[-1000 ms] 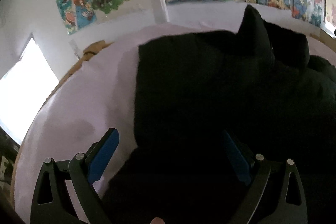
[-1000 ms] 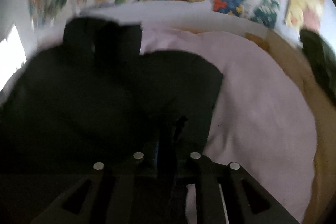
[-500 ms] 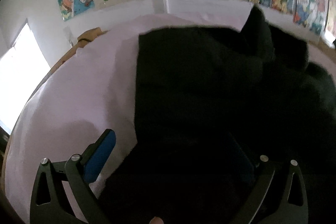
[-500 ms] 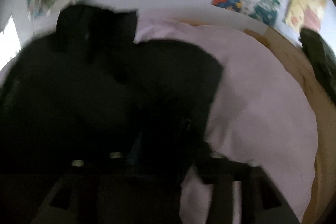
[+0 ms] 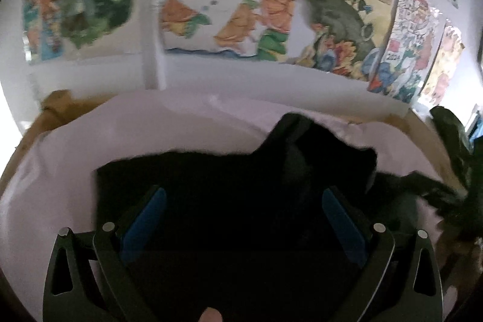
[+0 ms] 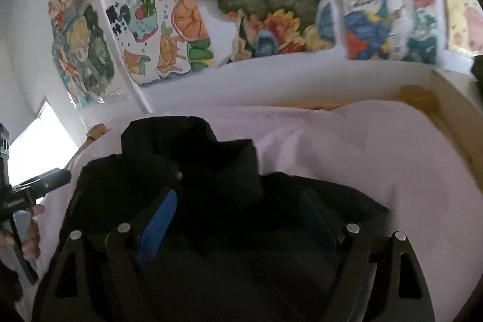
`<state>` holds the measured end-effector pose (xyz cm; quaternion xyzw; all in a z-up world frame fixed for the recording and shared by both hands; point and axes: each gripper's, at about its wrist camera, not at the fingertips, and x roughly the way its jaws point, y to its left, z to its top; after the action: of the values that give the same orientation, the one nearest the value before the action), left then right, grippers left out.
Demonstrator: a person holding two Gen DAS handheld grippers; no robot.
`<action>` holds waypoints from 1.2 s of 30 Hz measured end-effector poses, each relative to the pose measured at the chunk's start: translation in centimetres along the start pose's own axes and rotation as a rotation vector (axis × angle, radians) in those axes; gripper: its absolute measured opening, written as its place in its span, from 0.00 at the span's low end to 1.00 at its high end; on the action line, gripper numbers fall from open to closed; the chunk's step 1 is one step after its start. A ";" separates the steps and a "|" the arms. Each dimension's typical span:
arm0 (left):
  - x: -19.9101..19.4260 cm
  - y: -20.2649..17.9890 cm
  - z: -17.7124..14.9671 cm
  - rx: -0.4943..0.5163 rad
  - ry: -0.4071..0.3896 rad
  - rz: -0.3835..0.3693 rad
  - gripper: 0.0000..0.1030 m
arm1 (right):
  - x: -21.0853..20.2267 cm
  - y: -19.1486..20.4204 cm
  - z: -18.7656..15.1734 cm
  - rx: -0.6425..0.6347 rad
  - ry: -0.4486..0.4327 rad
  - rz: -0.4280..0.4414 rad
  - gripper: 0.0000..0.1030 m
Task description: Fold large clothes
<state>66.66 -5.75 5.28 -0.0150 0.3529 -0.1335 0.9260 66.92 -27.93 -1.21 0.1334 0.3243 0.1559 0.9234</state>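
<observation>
Left gripper (image 5: 243,219): the jaws are standing wide apart, blue pads (image 5: 145,224) facing each other with nothing pinched between them. The black garment (image 5: 235,189) is lying beyond and below the fingers, filling the whole gap between them as seen from the left wrist. Its folded edge is running level just past the fingertips. A raised dark part of it, perhaps a collar or hood, is sticking up beyond the right finger.

Right gripper (image 6: 238,216): its jaws have just been opening. The blue pads (image 6: 157,227) are standing clear of the cloth, gripping nothing. The black garment (image 6: 211,171) is sitting under and ahead of both fingers, with a bunched, boxy part beyond the fingertips and a flatter spread trailing past the right finger.

The garment is resting on a pale pink sheet (image 6: 377,147), which is showing beyond the fingertips and out past the right finger in the right wrist view, and past the left finger in the left wrist view (image 5: 60,171).

Off past the left finger in the right wrist view, a hand (image 6: 28,234) is holding the handle of the other gripper, well apart from the cloth.

Beyond the sheet, a white wall is carrying a row of colourful drawings (image 5: 235,5), blurred. A dark green object (image 5: 452,141) is lying far out past the right finger in the left wrist view; what it is cannot be told.
</observation>
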 end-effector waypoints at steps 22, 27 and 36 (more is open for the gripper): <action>-3.1 4.2 -3.4 -0.075 -0.018 -0.122 0.04 | -4.4 4.0 -3.7 -0.265 -0.059 0.015 0.11; -3.6 3.2 -7.1 -0.024 0.043 -0.109 0.03 | -4.4 6.0 -8.5 -0.426 0.038 -0.044 0.10; 1.7 4.5 -9.5 -0.056 0.102 -0.102 0.03 | 0.6 5.9 -12.9 -0.511 0.122 -0.132 0.09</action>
<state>62.71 -1.18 -3.46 -0.0521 0.4022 -0.1711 0.8979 57.90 -20.39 -9.23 -0.1352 0.3375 0.1801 0.9140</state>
